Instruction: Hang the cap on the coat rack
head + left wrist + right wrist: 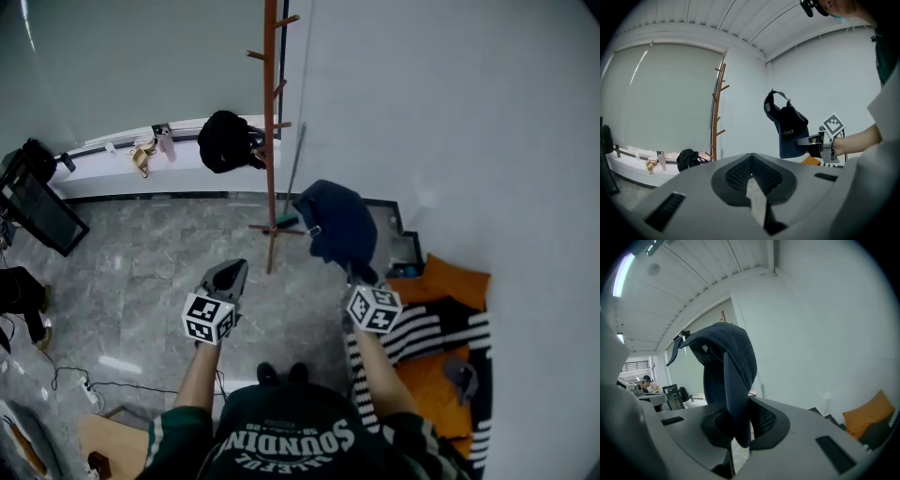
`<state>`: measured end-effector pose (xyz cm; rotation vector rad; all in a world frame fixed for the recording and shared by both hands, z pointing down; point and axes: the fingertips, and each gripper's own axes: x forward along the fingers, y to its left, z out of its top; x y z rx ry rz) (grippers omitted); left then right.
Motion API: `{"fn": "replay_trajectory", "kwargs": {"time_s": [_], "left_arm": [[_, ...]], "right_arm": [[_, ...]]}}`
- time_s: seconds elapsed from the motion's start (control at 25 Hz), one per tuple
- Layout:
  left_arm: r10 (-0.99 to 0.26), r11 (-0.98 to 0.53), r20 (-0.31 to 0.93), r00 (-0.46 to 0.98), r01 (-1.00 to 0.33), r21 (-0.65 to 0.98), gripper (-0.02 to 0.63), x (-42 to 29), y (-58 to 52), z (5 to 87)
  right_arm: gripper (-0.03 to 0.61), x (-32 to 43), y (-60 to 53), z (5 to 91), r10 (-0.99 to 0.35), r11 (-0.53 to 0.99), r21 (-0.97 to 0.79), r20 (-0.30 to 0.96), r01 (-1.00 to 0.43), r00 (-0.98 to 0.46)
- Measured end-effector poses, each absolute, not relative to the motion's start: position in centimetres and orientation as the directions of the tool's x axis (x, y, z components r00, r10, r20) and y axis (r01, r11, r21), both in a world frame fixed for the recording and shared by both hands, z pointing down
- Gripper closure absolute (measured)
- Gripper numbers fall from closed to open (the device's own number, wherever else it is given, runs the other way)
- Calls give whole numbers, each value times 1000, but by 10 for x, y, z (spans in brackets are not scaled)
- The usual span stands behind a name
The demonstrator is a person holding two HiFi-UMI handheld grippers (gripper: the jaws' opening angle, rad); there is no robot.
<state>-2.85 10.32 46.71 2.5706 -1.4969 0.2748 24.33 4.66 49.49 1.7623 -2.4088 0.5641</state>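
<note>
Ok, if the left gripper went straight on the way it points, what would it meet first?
Probably the bare white wall: the left gripper aims between the coat rack and the cap held in the right gripper, touching neither. Depth is hard to judge.

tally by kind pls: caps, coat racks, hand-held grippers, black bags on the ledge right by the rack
cap: 1
coat rack: 1
hand-held gripper: 2, the left hand-held gripper and the right hand-held gripper
black bag: 1
total: 5
</note>
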Motion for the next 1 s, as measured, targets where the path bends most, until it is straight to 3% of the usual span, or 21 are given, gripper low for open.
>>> {"fn": "replay_trajectory", "kwargs": {"time_s": [1.0], "left_arm": [[-869,-439,242,431,-898,24,615,1,116,468]], "right_arm": [[561,282,23,494,-897,267,-249,290,-931,-335]]}}
